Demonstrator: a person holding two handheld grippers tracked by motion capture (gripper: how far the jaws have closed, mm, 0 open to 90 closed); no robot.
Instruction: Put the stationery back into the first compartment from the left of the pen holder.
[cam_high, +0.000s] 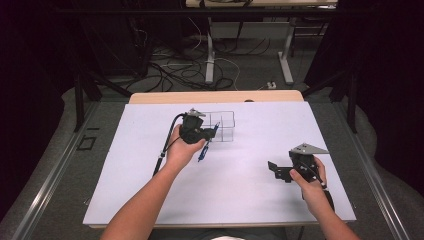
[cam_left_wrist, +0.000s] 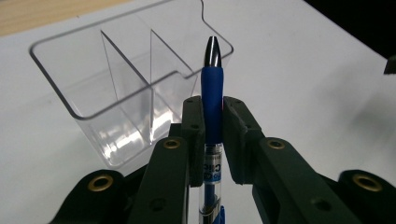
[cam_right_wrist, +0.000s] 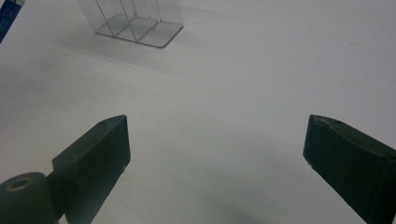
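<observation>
Blue pen (cam_left_wrist: 212, 100) is clamped in your left gripper (cam_left_wrist: 212, 119), silver tip pointing ahead, long axis along the jaws; the clear three-slot organizer (cam_left_wrist: 112, 88) sits just beyond, to that view's left. Your right gripper (cam_right_wrist: 217, 154) hangs wide open, well apart

White sheet (cam_high: 240, 195) covering the table, wooden table edge (cam_high: 215, 96), tangled cables (cam_high: 170, 70) on the floor beyond
</observation>
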